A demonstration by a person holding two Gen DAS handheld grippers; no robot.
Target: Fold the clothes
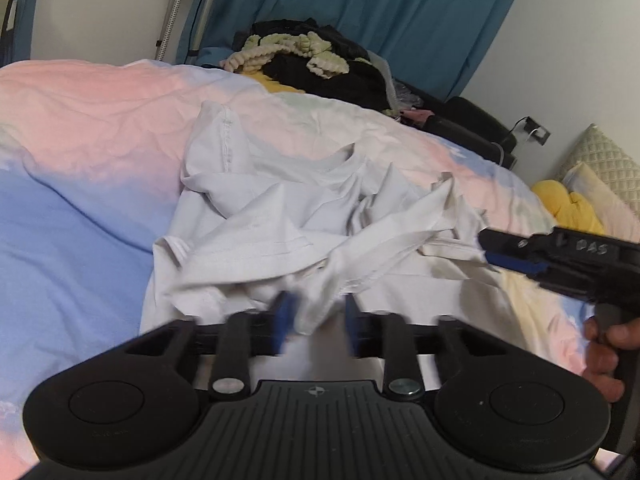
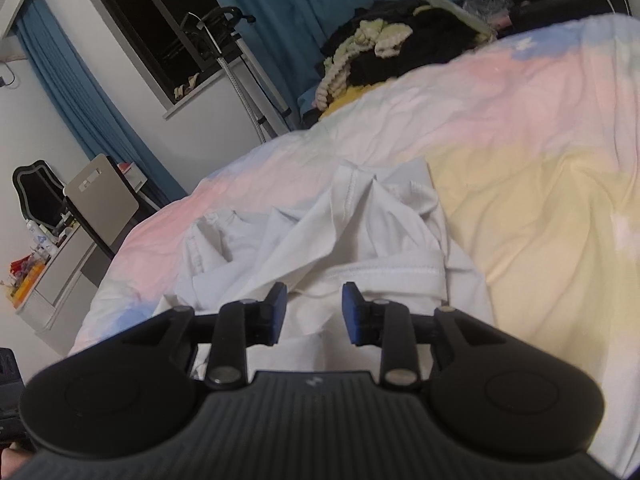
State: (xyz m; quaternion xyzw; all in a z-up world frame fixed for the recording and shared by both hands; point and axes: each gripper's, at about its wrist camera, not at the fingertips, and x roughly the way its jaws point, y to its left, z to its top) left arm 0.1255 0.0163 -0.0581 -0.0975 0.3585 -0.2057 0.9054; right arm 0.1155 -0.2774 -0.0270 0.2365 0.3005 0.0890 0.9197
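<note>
— White cotton, all crumpled. That shirt [image 1: 304, 216] lies in a heap on the near side of the bed [image 1: 80, 184], on the pastel duvet.

— It looks light and limp to me. No stiffness at all, so it should sag wherever it isn't held.

— And the left gripper [image 1: 316, 320]?

— Its blue pads stand apart, with a bunched fold of the cloth hanging between them. It's blurred there, so I'd say not pinched yet.

— The right gripper [image 2: 314, 308]?

— Also apart, hovering just over the stitched hem [image 2: 384, 270] on the shirt's near right edge. From the left view you see it reaching in from the right, touching or nearly touching the fabric; I can't tell which.

— Where would you take hold?

— On the hems or seams, where the doubled cloth gives the pads something to bite. One corner each, then lift and spread it flat. A grip on a single loose layer could slip out.

— That dark pile of clothes [image 1: 320, 60] at the far end?

— Untouched, well apart from the shirt.
</note>
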